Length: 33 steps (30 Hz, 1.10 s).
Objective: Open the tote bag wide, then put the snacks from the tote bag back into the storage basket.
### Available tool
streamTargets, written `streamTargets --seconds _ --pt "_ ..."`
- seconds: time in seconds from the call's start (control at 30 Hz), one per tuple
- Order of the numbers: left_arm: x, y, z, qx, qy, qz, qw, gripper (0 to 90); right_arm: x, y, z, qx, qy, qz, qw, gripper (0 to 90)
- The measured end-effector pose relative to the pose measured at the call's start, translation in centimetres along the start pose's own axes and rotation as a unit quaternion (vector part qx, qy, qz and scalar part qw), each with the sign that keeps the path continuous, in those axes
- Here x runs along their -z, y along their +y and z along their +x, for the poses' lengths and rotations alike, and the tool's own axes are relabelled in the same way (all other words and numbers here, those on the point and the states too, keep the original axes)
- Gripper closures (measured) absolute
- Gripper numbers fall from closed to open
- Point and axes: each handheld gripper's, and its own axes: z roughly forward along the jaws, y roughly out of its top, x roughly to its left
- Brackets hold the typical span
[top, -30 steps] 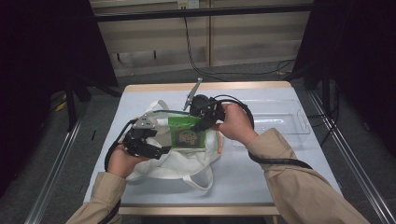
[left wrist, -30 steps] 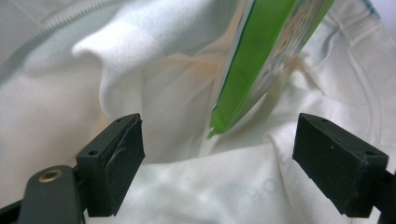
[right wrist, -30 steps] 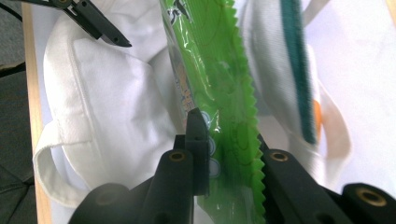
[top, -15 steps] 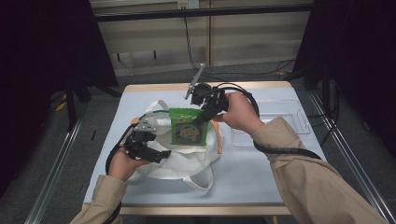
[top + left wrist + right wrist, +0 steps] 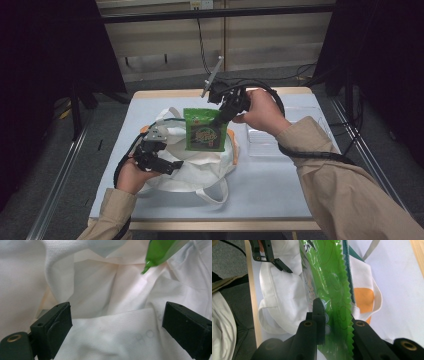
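1. Right claw [image 5: 223, 114] clamped on top edge of green snack pouch [image 5: 204, 130], pouch hanging just above white tote bag [image 5: 192, 162] on the surface [image 5: 280, 180].
2. Left claw [image 5: 117, 322] spread wide over bag cloth, jaws having just been opening, nothing pinched between.
3. Risk: thin sealed edge slipping from pads [image 5: 318, 312], pouch dropping back inside.
4. Risk: unheld bag dragged along if pouch corner snags cloth.
5. Risk: clear tray [image 5: 265, 140] nearby, knocked on swing across.

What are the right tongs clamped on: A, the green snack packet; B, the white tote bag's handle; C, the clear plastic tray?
A: the right tongs pinch the green snack packet at its serrated edge, holding it above the white tote bag.
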Motion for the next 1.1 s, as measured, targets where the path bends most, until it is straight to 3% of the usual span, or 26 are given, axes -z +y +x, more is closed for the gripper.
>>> streamTargets --seconds 0.33,0.57,0.7,1.1 --pt "-0.1 0.0 0.0 0.001 -0.007 -0.004 1.0000 9.1 1.5 -0.3 -0.4 -0.004 -0.001 0.003 1.0000 81.5" --pt "0.0 0.1 -0.1 0.000 0.000 -0.004 1.0000 9.3 3.0 -0.9 -0.6 -0.012 -0.002 0.003 0.9999 81.5" --pt "0.0 0.1 -0.1 -0.003 -0.001 -0.003 1.0000 9.3 3.8 -1.5 -1.2 -0.008 -0.003 0.005 0.9999 81.5" --pt "0.0 0.0 0.0 0.000 -0.013 -0.004 0.9999 10.0 6.5 -4.1 -2.6 -0.031 -0.002 0.005 0.9995 81.5"
